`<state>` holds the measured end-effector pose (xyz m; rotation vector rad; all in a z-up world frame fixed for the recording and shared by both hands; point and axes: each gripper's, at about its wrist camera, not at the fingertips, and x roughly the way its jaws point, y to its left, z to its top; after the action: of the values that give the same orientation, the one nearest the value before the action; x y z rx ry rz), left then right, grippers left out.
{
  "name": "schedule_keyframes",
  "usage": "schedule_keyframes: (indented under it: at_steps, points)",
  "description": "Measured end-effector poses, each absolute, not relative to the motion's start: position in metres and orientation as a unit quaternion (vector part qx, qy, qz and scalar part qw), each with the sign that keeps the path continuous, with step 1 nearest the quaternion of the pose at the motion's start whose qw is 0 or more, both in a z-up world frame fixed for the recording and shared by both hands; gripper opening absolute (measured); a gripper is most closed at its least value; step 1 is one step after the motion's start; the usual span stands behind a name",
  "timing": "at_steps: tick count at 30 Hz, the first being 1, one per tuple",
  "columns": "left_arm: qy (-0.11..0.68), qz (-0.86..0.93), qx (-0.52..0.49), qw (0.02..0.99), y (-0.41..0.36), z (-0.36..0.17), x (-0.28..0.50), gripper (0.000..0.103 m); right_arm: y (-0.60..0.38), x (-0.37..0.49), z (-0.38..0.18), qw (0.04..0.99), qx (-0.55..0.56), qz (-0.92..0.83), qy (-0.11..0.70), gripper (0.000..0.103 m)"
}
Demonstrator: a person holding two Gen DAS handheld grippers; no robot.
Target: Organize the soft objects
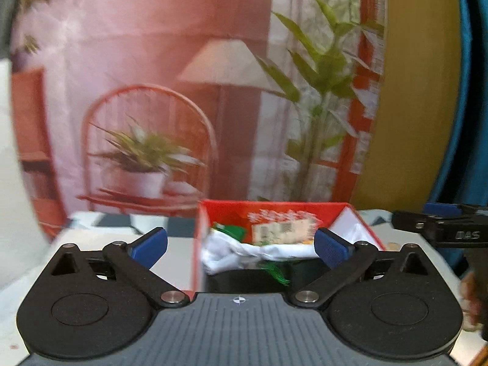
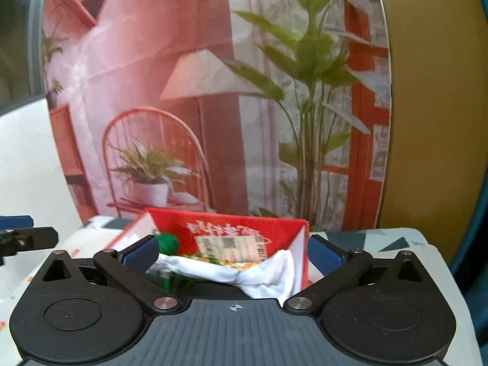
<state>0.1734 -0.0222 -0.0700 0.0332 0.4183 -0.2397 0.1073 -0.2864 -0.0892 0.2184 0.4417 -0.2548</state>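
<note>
Where you look for writing, the clearest is the pale "DAS" lettering on the black body of your right claw [image 1: 439, 231], which pokes in at the right edge of the left wrist view; the white characters and the pale label [image 2: 231, 248] on the inner wall of the red box [image 2: 286, 228] are too blurred to read. Your left claw [image 1: 241, 245] stands with its blue pads [image 1: 149, 245] spread wide and nothing between them, and your right claw [image 2: 230, 256] is likewise wide apart and holds nothing. The soft things sit inside the red box ahead of both claws: a crumpled white cloth [image 2: 268, 274] slumps along the near side, and something green [image 2: 167, 242] shows behind it, though motion blur keeps you from telling what it is. The near wall of the box is hidden behind the claw bodies, and a dark shape under the cloth cannot be made out. The box stands on a table [image 2: 396, 241] covered in a pale pattern with grey triangles. Behind it hangs a printed backdrop [image 1: 152, 76] of a pink room with a lamp, a wire chair and potted plants, edged by a mustard panel [image 1: 418, 91].
</note>
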Motion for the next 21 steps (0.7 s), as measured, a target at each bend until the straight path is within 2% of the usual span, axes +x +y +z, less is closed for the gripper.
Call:
schedule_keyframes:
  at_steps: [9, 21]
  points:
    - [0.166, -0.121, 0.014, 0.979, -0.019, -0.019, 0.104, 0.103, -0.252, 0.062, -0.044, 0.966, 0.109, -0.12, 0.202, 0.103]
    - [0.124, -0.089, 0.022, 0.988, -0.007, 0.041, 0.008, 0.103, -0.189, -0.029, 0.041, 0.98, 0.055, -0.146, 0.124, 0.103]
